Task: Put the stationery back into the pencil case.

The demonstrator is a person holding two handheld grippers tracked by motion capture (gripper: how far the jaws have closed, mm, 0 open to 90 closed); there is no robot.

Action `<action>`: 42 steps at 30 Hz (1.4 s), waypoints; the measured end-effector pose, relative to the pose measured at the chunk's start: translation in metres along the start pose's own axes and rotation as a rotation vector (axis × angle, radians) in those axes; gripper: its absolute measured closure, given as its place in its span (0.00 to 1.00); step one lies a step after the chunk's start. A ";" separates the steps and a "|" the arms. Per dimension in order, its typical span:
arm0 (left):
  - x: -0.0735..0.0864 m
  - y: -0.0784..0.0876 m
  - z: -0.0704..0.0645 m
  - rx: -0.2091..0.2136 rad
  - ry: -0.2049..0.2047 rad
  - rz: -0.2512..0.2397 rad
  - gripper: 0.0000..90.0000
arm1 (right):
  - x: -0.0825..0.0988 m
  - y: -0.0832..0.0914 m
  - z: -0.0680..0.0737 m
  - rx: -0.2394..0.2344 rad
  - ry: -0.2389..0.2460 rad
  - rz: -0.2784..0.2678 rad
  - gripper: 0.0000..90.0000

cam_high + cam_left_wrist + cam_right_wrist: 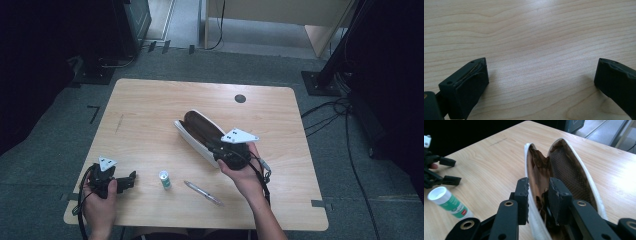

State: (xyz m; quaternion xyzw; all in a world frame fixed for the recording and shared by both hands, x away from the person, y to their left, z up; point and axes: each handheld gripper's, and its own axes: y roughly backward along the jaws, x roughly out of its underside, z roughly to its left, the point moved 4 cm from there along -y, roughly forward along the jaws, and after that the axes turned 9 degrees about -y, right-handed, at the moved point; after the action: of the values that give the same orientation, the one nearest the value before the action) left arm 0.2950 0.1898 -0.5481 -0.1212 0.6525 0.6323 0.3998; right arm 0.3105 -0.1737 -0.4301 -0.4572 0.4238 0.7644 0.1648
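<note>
At the left, the left gripper (131, 181) rests on the tabletop (150, 110), fingers (470, 86) spread wide and empty. Next come a glue stick (164, 180) and a pen (202, 192). Right of centre, the right gripper (537, 200) pinches the near wall of the open pencil case (197, 131). The step looks like holding it open for loading; next the left must fetch an item. The case's bottom is hard to make out.

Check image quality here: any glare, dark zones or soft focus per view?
High view: dim, surroundings nearly black, table evenly lit. Left gripper view: soft glare on the wood, near jaws blurred. Right gripper view: bright glare at right, pencil case sharp, glue stick slightly soft.
</note>
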 end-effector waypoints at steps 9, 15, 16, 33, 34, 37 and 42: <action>0.000 0.000 0.000 0.000 0.000 0.000 0.00 | 0.014 0.008 0.011 -0.028 -0.002 -0.006 0.78; 0.000 0.000 0.000 0.001 -0.001 0.001 0.00 | 0.027 0.012 0.017 -0.045 0.005 -0.004 0.78; 0.000 0.000 0.000 0.001 -0.001 0.001 0.00 | 0.030 0.013 0.017 -0.046 0.006 -0.002 0.78; 0.000 0.000 0.000 0.001 0.000 0.001 0.00 | 0.086 0.019 0.015 -0.051 -0.039 0.044 0.77; 0.000 0.000 0.000 0.001 0.000 0.001 0.00 | 0.089 0.020 0.014 -0.050 -0.038 0.043 0.77; 0.000 0.000 0.000 0.001 0.000 0.001 0.00 | 0.097 0.023 0.015 -0.055 -0.033 0.047 0.78; 0.000 0.000 0.000 0.001 0.000 0.001 0.00 | 0.110 0.027 0.018 -0.076 -0.031 0.060 0.81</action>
State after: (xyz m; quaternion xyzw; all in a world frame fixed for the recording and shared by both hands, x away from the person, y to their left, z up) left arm 0.2949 0.1898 -0.5482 -0.1206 0.6530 0.6321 0.3994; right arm 0.2248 -0.1898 -0.5044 -0.4382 0.4053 0.7916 0.1306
